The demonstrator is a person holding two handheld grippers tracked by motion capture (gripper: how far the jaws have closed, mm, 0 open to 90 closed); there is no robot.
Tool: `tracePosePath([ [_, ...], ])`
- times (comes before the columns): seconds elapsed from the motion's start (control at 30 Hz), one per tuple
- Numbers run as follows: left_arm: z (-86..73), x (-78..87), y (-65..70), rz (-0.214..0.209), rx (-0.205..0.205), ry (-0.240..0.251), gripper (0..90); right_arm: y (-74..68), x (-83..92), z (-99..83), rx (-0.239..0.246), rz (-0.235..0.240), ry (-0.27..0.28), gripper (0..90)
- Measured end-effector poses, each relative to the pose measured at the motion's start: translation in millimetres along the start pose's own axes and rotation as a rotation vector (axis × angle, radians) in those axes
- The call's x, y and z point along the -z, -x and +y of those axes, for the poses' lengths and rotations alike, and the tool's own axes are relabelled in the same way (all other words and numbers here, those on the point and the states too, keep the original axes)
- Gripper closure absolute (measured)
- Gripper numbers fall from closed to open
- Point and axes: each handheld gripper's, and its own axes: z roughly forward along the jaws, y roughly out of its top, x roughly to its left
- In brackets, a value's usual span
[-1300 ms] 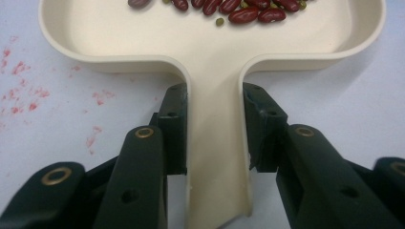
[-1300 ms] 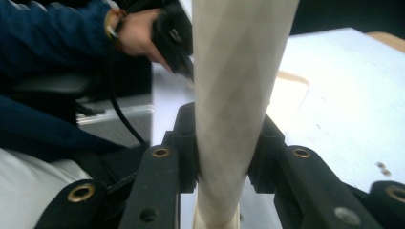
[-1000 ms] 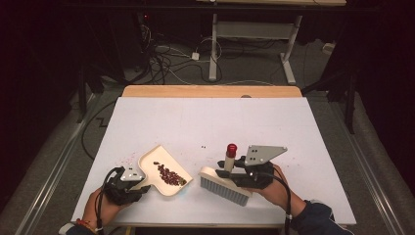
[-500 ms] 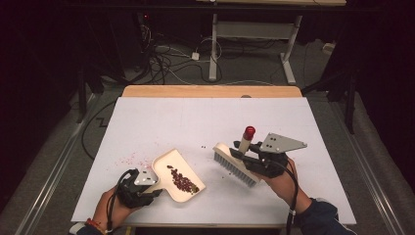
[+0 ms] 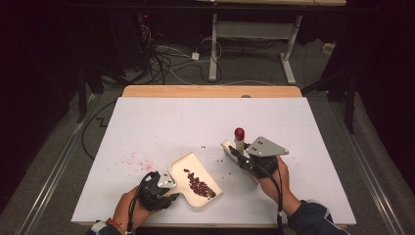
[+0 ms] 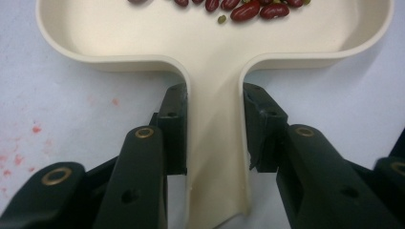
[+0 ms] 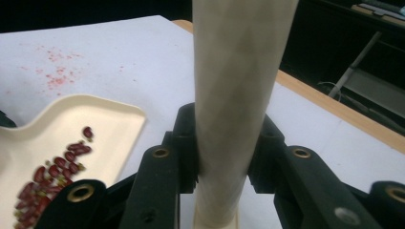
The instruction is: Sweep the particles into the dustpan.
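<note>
Dustpan and brush, one in each tool
Your left tool [image 6: 215, 129] clamps the dustpan [image 5: 195, 179] handle – beans [image 5: 199, 185] inside, near the tabletop's [image 5: 161, 122] front edge; your right tool [image 7: 223, 143] grips the brush [image 5: 237, 147] handle – just beside it

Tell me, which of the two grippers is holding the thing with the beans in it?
The left gripper: its jaws clamp the cream dustpan's handle. The right gripper grips the brush handle.
</note>
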Motion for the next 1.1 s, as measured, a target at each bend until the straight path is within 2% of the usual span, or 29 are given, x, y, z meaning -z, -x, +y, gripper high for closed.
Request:
tracePosePath([
  [0.07,2.8,-1.6,1.0,0.001,0.003,0.001,63.4,-4.1,-1.7,1.0,0.006,0.004,0.002,70.4],
  [0.17,7.1,-4.1,0.9,-0.001,0.011,0.0,63.4,-14.5,-7.8,3.2,0.011,0.044,0.01,70.3],
  [0.4,12.5,-7.5,-1.6,-0.011,0.023,0.003,63.4,-34.3,-19.0,8.9,0.041,0.079,0.018,70.1],
  [0.67,13.0,-8.0,-3.5,-0.014,0.026,0.006,63.4,-51.0,-15.4,16.4,0.05,0.157,0.046,70.4],
  [0.73,13.0,-8.0,-3.4,-0.013,0.026,0.007,63.4,-53.7,-14.8,17.3,0.06,0.164,0.057,70.4],
  [0.87,12.8,-7.8,-3.4,-0.013,0.023,0.008,63.4,-51.7,-8.7,21.1,0.034,0.195,0.086,70.5],
  [1.07,10.8,-6.3,-4.9,-0.008,0.024,0.007,63.4,-36.0,5.1,24.7,0.032,0.177,0.122,70.4],
  [1.1,10.1,-5.9,-5.4,-0.007,0.024,0.007,63.4,-27.9,7.5,23.6,0.02,0.143,0.118,70.4],
])
